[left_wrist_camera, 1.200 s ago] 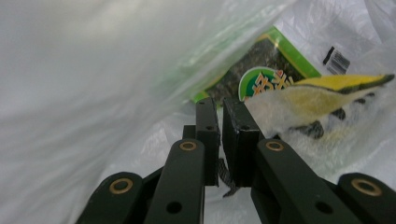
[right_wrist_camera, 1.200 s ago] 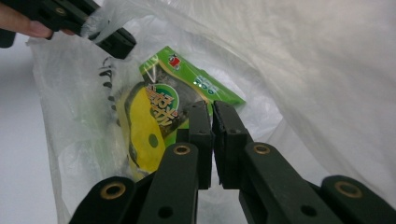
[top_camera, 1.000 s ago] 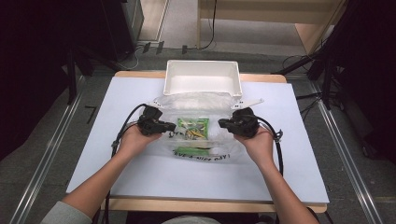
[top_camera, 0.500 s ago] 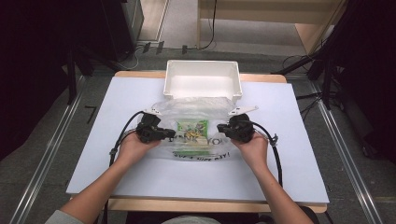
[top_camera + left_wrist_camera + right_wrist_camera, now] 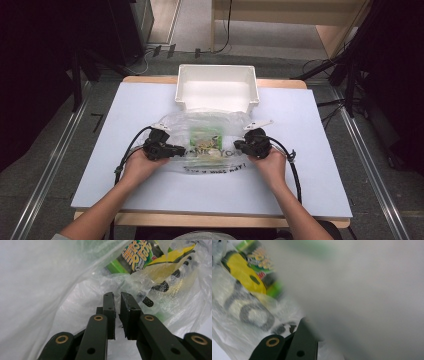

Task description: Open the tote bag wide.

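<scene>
1. Dark racks and grey floor ring a white-topped bench point(image 5: 125, 170), with one white tub point(image 5: 216, 90) near the upper middle of the high view.
2. One clear plastic bag point(image 5: 210, 142) lies flat mid-frame, just below the tub, with one green snack packet point(image 5: 205, 136) inside.
3. Compared with a second ago, both hands have drawn lower in the frame and the bag has come with them, off the tub's rim; I judge the bag is being pulled clear to be handled.
4. Two grippers: the left gripper point(image 5: 117, 315) has its jaws nearly together, pinching bag film.
5. The right gripper point(image 5: 241, 146) sits at the bag's right edge; blurred plastic covers its jaws, so I cannot tell its state.
</scene>
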A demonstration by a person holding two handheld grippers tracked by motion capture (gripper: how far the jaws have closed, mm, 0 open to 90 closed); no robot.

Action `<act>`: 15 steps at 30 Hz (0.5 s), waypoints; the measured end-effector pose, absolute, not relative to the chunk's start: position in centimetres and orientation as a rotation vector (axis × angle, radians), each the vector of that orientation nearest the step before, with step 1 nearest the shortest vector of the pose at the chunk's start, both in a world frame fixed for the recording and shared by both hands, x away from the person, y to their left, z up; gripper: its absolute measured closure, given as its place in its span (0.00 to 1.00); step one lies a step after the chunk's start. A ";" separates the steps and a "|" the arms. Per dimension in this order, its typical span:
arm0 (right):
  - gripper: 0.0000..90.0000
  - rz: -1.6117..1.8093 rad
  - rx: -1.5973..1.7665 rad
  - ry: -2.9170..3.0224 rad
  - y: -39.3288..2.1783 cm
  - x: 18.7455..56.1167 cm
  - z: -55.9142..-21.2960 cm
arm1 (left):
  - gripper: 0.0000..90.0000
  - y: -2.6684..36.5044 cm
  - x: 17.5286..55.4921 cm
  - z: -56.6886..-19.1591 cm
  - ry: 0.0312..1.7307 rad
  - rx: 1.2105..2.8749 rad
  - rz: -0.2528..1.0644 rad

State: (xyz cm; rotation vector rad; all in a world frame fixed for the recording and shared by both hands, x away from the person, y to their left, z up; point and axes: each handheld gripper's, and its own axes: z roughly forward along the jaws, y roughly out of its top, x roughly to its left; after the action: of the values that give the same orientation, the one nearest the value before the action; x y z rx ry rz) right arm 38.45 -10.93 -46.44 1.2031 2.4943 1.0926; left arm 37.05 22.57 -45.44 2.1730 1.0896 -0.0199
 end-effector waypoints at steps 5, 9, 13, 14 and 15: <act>0.98 1.061 1.225 2.509 -11.4 38.0 -47.0 | 0.92 22.8 36.4 -45.6 1.096 2.181 -0.032; 0.98 1.057 1.225 2.510 -11.8 37.7 -47.1 | 0.92 23.0 36.1 -45.7 1.099 2.187 -0.039; 1.00 1.045 1.247 2.505 -12.4 37.1 -47.1 | 0.92 23.6 35.7 -45.6 1.119 2.185 -0.049; 1.00 1.045 1.247 2.505 -12.4 37.1 -47.1 | 0.92 23.6 35.7 -45.6 1.119 2.185 -0.049; 1.00 1.035 1.248 2.506 -12.7 36.9 -47.1 | 0.92 23.9 35.5 -45.6 1.124 2.188 -0.043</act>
State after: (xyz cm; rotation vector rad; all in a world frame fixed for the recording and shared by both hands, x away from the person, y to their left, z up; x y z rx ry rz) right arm 36.93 -12.72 -47.06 1.2482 2.5060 1.0351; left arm 35.49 23.86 -45.57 2.1877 1.1244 -0.0430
